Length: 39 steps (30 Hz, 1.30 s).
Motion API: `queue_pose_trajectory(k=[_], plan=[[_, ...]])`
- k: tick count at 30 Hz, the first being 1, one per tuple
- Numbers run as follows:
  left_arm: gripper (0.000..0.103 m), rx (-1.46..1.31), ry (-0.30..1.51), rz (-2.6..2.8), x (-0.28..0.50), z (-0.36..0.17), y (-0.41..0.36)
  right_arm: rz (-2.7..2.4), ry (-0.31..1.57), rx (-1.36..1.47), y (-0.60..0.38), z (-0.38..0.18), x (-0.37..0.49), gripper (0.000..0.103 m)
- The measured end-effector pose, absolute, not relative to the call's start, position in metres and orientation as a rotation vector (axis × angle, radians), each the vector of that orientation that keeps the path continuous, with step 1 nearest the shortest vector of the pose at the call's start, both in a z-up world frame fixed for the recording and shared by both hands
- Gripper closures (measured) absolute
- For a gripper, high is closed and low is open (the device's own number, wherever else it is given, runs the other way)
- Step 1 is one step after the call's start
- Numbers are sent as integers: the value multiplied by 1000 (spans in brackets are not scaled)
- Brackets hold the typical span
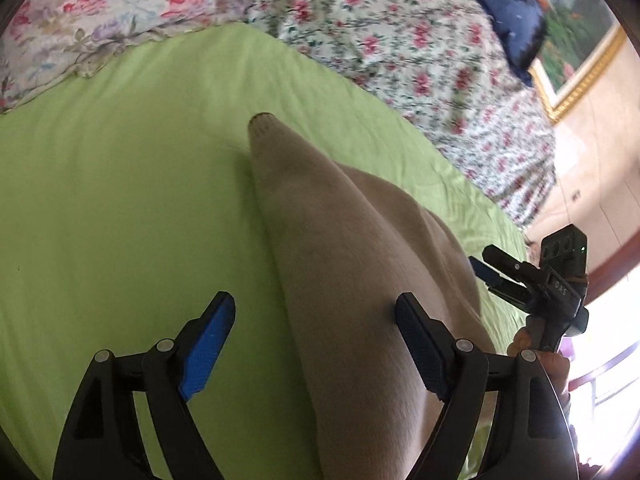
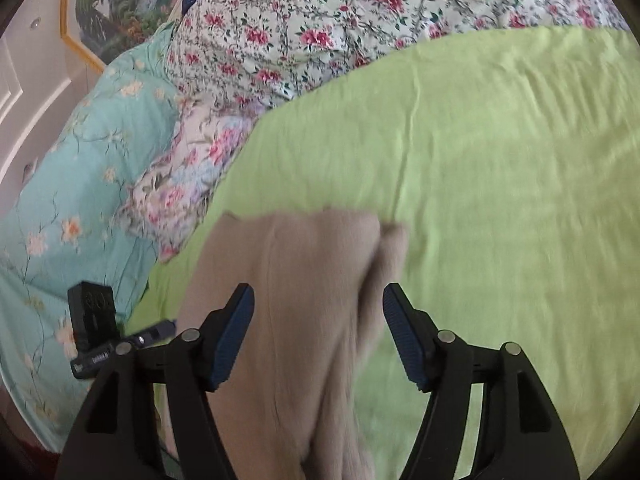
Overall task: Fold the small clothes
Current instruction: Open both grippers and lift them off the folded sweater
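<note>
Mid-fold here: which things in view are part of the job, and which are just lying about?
Job:
beige garment
left gripper, open
right gripper, open
green sheet, the work surface

Lying about:
rose-print quilt
turquoise quilt
blue pillow
framed painting

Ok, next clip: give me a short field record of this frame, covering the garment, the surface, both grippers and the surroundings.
garment: beige cloth, bunched, lying on the sheet
surface: green sheet
left gripper: open, jaws either side of the cloth's edge
right gripper: open, cloth between the jaws, not clamped
surroundings: floral quilt beyond the sheet, framed picture on the wall
fold: not clear from these views
</note>
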<state>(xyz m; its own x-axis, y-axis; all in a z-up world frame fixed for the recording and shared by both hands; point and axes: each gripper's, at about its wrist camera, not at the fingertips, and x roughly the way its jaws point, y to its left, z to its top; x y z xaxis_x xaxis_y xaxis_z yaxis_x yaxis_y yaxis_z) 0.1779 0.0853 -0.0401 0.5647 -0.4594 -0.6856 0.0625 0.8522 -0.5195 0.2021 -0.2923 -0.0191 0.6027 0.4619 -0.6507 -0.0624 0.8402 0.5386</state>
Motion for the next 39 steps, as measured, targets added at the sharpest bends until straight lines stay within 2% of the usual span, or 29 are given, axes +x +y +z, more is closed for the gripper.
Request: queue_pose_trajectory(k=[2,3,4,5,7,9,14,15,18,20,21,22,24,34,39], plan=[[21,-487,935,-307,184,-43,82,298,927,489,-285,-29,221,63],[23,-486,941,-300,186,-44,80,296,951,490,-283,-33,228,84],[26,-475,949,-293,186,-44,77,289,937,484,-283,-31,228,92],[30,-462,952,-291,187,-44,73,295,896,478,-282,-24,225,93],[33,-403,950,-270,183,-41,65,315,799,495,-286,-6,214,94],[33,-343,967,-242,184,-42,56,271,784,478,-291,-4,208,94],[33,-269,1006,-209,186,-48,38,210,925,458,-297,-43,215,94],[33,-248,1001,-199,183,-46,36,205,928,465,-297,-44,213,90],[34,-211,976,-191,169,-34,33,208,888,492,-301,-27,198,90],[34,-196,950,-197,154,-24,34,213,856,485,-299,-13,181,85],[34,-188,926,-206,140,-18,35,221,836,485,-299,-6,169,77],[34,-184,910,-214,129,-14,36,226,820,488,-299,-1,158,65],[34,-174,880,-230,102,-8,35,239,789,483,-294,7,130,50],[34,-154,879,-312,-2,-28,22,270,833,473,-272,-18,42,49],[35,-107,884,-300,-4,-42,10,285,872,439,-259,-31,31,49]])
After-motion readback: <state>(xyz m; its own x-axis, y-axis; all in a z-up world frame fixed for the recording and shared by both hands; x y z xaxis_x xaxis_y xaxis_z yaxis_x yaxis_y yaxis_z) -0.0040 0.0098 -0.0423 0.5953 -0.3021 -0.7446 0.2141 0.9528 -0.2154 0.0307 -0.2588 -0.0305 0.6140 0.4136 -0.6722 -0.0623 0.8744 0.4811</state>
